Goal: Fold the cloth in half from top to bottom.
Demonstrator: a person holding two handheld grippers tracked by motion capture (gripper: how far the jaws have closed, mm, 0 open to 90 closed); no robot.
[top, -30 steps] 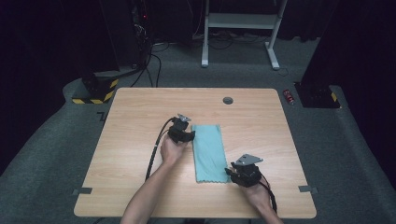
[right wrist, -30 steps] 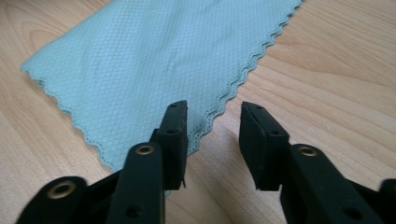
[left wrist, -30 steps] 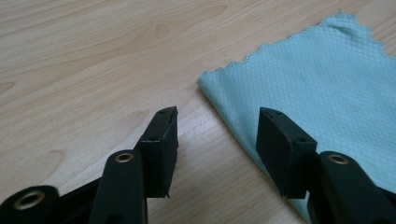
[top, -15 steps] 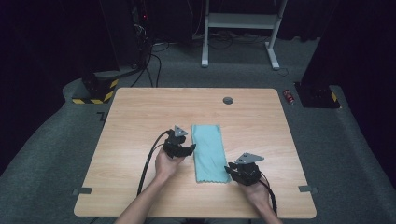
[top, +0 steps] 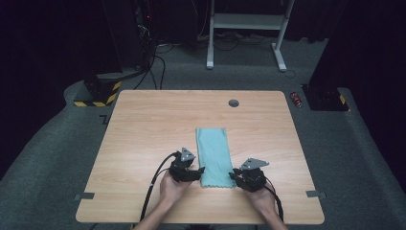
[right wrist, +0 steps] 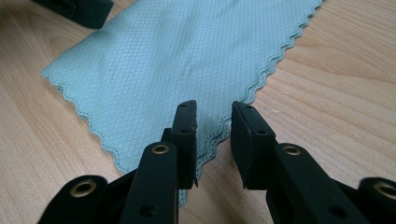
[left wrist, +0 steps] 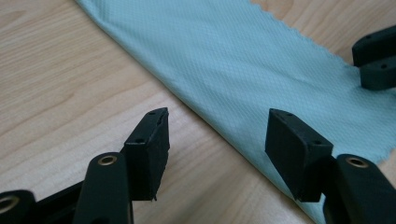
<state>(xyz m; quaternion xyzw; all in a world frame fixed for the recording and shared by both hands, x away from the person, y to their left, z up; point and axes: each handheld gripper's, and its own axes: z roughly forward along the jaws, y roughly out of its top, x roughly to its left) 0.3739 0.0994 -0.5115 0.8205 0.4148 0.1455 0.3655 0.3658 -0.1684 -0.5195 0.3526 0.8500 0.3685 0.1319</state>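
While claws [top: 198,171] [top: 233,176] flank teal cloth [top: 213,153], writing unreadable.

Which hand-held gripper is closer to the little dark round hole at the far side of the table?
Left hand-held gripper, slightly. Both sit at the cloth's near corners, far from the hole; right hand-held gripper sits lower.

Dark room, grey carpet [top: 364,158], wooden table [top: 143,124]

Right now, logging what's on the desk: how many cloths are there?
1: a folded teal cloth lies flat at the table's near middle; layered edges at its corner could hide a second.
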